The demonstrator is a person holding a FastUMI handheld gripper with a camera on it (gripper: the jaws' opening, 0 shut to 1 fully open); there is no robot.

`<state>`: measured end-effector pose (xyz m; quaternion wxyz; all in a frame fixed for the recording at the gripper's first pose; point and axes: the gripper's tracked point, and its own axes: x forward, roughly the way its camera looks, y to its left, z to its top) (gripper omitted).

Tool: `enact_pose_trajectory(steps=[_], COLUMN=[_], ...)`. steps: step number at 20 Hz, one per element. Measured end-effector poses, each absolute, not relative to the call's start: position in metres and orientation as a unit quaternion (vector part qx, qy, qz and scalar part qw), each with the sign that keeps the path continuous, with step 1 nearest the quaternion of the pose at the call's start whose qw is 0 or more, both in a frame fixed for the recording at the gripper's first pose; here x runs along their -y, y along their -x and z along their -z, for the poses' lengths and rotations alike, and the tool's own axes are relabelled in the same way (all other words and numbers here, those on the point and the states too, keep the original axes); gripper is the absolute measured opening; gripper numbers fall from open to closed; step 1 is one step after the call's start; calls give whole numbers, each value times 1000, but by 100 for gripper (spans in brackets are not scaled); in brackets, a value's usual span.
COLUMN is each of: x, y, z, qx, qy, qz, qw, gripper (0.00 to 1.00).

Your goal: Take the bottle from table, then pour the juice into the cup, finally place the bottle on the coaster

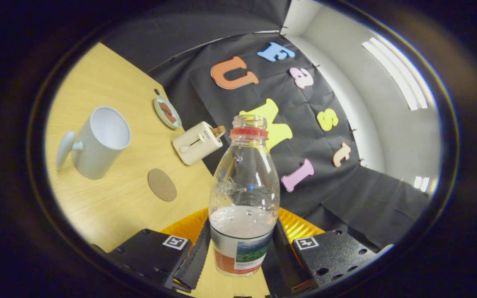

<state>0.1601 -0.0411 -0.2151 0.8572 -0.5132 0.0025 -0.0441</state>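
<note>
I counted one bottle [244, 194], one cup [97, 142], one coaster [162, 184], one toaster [197, 142] and one small plate [167, 111] on the wooden table [110, 207].

The bottle was clear plastic, uncapped, with a red ring below its open mouth and a pale liquid filling only its lower part. It stood between my two fingers, its labelled base low in my grip and its neck rising ahead of me against the black cloth wall. The white cup sat well off to the left beyond my fingers, with its handle on the side away from the bottle. The round brown coaster lay flat between the cup and the bottle, touching neither. The cream toaster stood farther back with something brown poking from its slot; I could not tell what it was. The plate behind it held a reddish-brown item too small to identify.

The bottle's very bottom was cut off from me, so I could not see whether it rested on the table. An orange ribbed surface [184, 225] behind the bottle was mostly hidden.

My gripper [238, 256] was clamped on the bottle: both ridged pads [195, 256] pressed against its labelled sides, spread just to its width.
</note>
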Motion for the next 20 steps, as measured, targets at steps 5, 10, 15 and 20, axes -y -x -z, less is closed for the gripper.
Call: enact_pose_trajectory(steps=[5, 10, 15, 20], x=[21, 9, -7, -7], y=[-162, -174, -163, -154], z=[218, 229, 236, 257], qx=[22, 34, 58, 61], qy=[586, 651, 705, 751], qz=[36, 30, 15, 3], qw=[810, 758, 707, 657], gripper=[79, 79, 79, 79])
